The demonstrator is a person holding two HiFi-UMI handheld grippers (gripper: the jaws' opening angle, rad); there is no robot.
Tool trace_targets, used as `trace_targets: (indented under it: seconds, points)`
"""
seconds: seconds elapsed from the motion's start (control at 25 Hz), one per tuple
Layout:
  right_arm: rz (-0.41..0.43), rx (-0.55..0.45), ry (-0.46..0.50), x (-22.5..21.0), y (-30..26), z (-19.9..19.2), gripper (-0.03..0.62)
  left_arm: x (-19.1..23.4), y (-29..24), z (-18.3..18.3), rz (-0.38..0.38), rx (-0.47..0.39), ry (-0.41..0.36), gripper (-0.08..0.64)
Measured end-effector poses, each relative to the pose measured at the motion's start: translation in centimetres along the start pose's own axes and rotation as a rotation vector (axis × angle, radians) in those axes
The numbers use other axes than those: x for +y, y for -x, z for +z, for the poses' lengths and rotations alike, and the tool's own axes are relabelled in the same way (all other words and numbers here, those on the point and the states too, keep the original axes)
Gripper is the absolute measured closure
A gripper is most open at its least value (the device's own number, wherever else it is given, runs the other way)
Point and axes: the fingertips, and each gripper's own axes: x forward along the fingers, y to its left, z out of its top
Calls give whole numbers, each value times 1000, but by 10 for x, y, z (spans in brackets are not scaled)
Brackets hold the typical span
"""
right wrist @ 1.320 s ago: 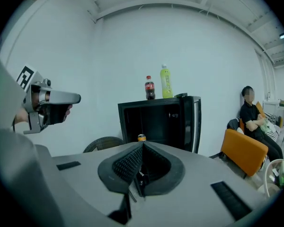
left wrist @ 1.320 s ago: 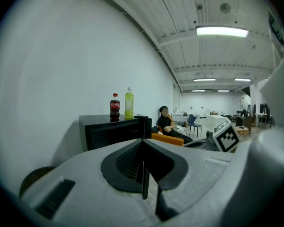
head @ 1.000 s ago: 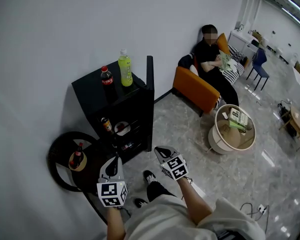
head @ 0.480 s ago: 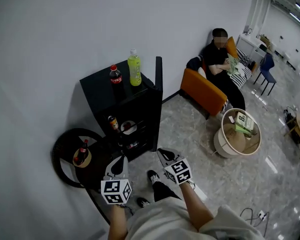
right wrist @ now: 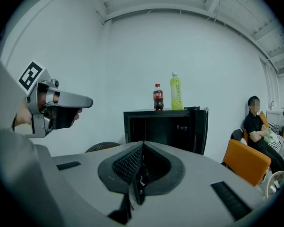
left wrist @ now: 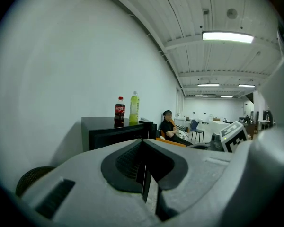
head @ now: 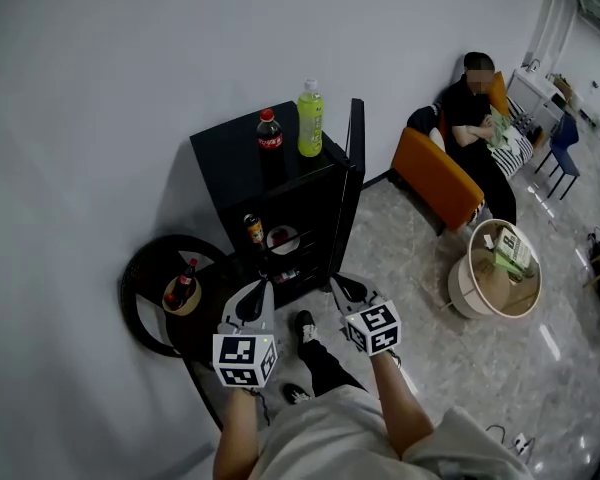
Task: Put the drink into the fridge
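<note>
A cola bottle (head: 269, 133) and a green bottle (head: 310, 120) are standing upright side by side on top of the black fridge (head: 230, 163), toward its right edge, and nothing is gripping either of them. The fridge door (head: 354, 183) is hanging open on the right. A 3rd bottle (head: 253, 230) is sitting on a shelf inside. Just left of the fridge, a small bottle (head: 184, 286) is sitting in a basket (head: 187, 306) on a dark round table (head: 145, 268).

The 2 grippers are hovering side by side in front of the open fridge, pointing toward it and well apart from the drinks. The left gripper (head: 263, 284) is clenched, its jaws pressing together with nothing between them. The right gripper (head: 336, 281) is clenched and empty too.

The fridge is backing onto a white wall (head: 100, 88). Further right, a person (head: 472, 113) is sitting on an orange sofa (head: 435, 178), and a round tub (head: 470, 293) is standing on the floor (head: 410, 258) near the sofa.
</note>
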Motion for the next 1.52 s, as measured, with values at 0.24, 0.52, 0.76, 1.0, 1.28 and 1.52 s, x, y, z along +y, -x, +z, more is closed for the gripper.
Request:
trace_targets:
  seconds: [0.24, 0.52, 0.76, 1.0, 1.28, 1.52]
  points:
    - [-3, -84, -15, -19, -61, 49, 584, 33, -33, 22, 17, -21, -18, 551]
    - [43, -191, -4, -41, -168, 149, 564, 78, -84, 58, 1, -17, -121, 551]
    - [82, -250, -44, -71, -237, 198, 328, 92, -137, 105, -15, -91, -363, 549]
    - [45, -107, 24, -86, -298, 194, 264, 116, -178, 106, -36, -88, -308, 549]
    - [33, -24, 102, -79, -330, 187, 276, 133, -187, 85, -18, -56, -255, 549]
    - [-10, -104, 63, -70, -285, 179, 279, 128, -168, 66, -8, -31, -198, 549]
